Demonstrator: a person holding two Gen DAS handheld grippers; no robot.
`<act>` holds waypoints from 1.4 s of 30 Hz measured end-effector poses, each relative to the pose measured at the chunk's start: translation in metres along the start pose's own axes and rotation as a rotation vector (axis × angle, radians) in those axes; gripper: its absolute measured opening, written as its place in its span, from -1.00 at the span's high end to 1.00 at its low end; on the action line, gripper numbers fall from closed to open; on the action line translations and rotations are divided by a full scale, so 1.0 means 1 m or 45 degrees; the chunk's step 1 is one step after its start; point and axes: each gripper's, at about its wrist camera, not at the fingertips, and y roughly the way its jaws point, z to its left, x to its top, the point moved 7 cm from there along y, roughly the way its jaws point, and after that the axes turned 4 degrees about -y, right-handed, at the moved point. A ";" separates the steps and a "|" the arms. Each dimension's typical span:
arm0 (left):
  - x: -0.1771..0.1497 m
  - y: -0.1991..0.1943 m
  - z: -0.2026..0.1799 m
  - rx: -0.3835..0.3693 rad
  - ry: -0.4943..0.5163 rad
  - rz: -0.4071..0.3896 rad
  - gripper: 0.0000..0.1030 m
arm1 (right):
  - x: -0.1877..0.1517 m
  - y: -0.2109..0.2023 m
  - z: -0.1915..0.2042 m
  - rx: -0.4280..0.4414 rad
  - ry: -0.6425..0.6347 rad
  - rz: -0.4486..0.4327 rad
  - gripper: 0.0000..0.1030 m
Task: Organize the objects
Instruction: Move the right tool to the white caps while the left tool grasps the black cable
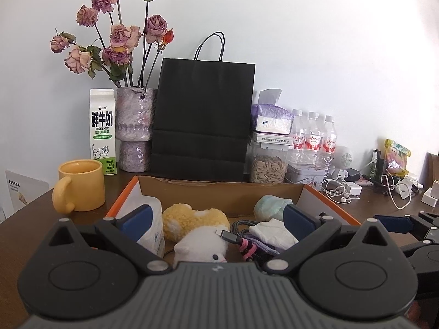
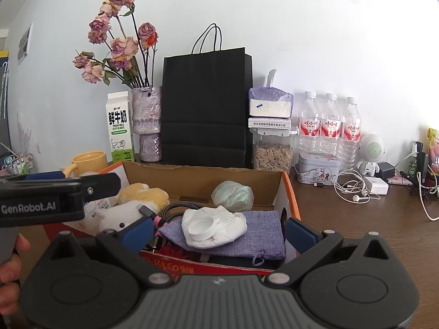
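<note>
An orange-edged cardboard box [image 1: 219,189] [image 2: 197,176] sits on the brown desk, filled with loose items. Inside lie a yellow plush [image 1: 189,219] [image 2: 145,193], a white plush [image 1: 203,245] [image 2: 118,216], a black cable with a plug [image 1: 236,231] [image 2: 170,209], a crumpled white bag [image 1: 274,234] [image 2: 216,226] on a purple pouch [image 2: 247,240], and a pale green bundle [image 1: 270,205] [image 2: 233,194]. My left gripper [image 1: 216,222] hovers open over the box's near side. My right gripper [image 2: 219,233] is open too, above the pouch.
Along the wall stand a milk carton [image 1: 103,131], a vase of dried roses [image 1: 134,128], a black paper bag [image 1: 203,120], a seed jar [image 1: 269,164], three water bottles [image 1: 314,137]. A yellow mug [image 1: 79,185] sits left of the box. Earphones [image 2: 354,189] and chargers lie right.
</note>
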 end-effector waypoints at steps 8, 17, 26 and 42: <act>-0.005 -0.011 0.006 0.022 0.001 -0.008 -1.00 | -0.004 -0.017 0.003 -0.010 -0.032 -0.024 -1.00; -0.021 -0.039 0.010 0.068 0.005 0.004 -1.00 | -0.021 -0.041 0.009 -0.019 -0.067 -0.015 -1.00; -0.044 -0.053 0.012 0.071 -0.002 0.174 -1.00 | -0.046 -0.056 -0.001 -0.029 -0.051 0.055 -1.00; -0.087 -0.012 -0.037 0.011 0.170 0.496 -0.96 | -0.069 -0.056 -0.033 -0.039 0.077 0.166 -1.00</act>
